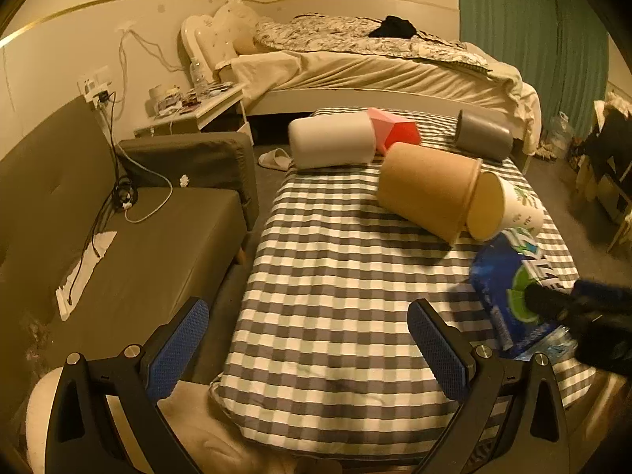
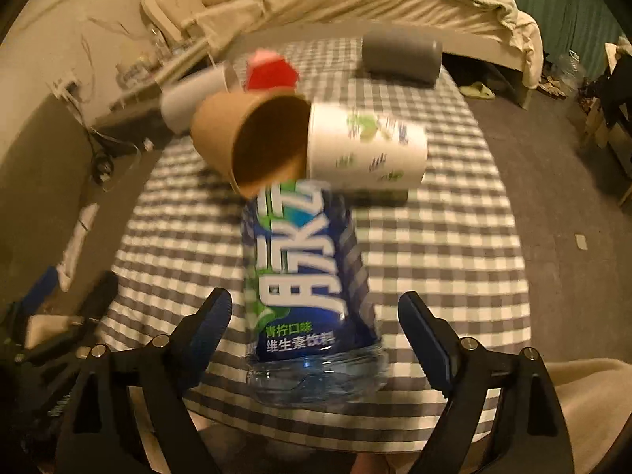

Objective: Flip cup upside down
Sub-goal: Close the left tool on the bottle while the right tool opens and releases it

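The right gripper (image 2: 316, 300) was held wide open. The blue-labelled plastic bottle (image 2: 308, 276) was seen between its two fingers, with a gap on each side, so nothing was pinched. The left gripper (image 1: 308, 306) was spread open too and was kept empty over the near edge of the checked cloth (image 2: 454, 256).

In the right wrist view the bottle was found low in the middle of the frame. Its long side ran straight up the frame, away from the gripper, with the clear end nearest. The picture was blurred, so it could not be told whether the bottle was lying flat or tipped up.

Just past it, a brown paper cup (image 2: 221, 130) was laid on its side, with its mouth turned down towards the gripper. A white printed cup (image 2: 367, 146) was laid sideways, touching its rim. Both were nearer to the right gripper.
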Demonstrator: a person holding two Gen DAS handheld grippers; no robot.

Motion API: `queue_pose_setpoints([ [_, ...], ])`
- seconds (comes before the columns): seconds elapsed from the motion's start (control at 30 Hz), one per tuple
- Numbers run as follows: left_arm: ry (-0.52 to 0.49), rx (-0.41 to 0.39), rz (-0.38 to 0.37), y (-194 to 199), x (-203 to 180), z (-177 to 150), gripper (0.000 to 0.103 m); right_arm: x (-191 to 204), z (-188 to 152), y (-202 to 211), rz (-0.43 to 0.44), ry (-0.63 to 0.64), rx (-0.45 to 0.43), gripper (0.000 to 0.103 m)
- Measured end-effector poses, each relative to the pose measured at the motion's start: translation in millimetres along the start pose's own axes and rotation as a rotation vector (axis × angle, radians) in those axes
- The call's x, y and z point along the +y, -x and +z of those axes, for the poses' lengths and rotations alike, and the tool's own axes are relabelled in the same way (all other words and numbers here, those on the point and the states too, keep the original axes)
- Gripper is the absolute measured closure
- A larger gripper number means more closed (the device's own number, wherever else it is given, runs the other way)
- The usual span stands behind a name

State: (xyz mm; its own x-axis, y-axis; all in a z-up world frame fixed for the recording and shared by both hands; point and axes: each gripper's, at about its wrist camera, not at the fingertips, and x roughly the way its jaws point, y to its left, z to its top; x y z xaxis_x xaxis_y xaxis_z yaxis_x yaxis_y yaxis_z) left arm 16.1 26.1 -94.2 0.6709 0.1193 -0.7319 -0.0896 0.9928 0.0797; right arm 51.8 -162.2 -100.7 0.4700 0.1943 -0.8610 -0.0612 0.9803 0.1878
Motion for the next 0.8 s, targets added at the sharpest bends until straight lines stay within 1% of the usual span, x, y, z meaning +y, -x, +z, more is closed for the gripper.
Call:
queue_pose_setpoints([
  [0.1,0.009,-0.012,-0.018,9.3,-10.6,4.8,0.000,-8.8,5.3,21.5,0.009,0.009,-0.054,0.014],
  [0.2,0.035,-0.022,-0.054,21.5,-22.7,10.6,0.000,-22.8,9.3,46.6,0.000,0.014,-0.115,0.012],
  [0.37,0.026,-0.022,-0.110,37.5,-53.0,14.9,0.000,-53.1,9.6,80.9,-0.055,0.012,-0.200,0.010],
  [0.47,0.023,-0.008,-0.145,40.7,-70.5,13.7,0.000,-72.2,6.2,92.2,-0.090,0.007,-0.229,0.008],
  [0.63,0.016,0.043,-0.178,35.5,-93.4,6.8,0.000,-99.3,-3.9,95.8,-0.132,-0.024,-0.248,0.007],
  [0.73,0.035,0.088,-0.202,28.2,-99.9,2.0,0.000,-114.4,-12.7,89.3,-0.151,-0.052,-0.246,0.007],
  [0.8,0.042,0.107,-0.200,23.2,-102.8,0.2,0.000,-125.2,-18.1,81.6,-0.165,-0.075,-0.232,0.007],
])
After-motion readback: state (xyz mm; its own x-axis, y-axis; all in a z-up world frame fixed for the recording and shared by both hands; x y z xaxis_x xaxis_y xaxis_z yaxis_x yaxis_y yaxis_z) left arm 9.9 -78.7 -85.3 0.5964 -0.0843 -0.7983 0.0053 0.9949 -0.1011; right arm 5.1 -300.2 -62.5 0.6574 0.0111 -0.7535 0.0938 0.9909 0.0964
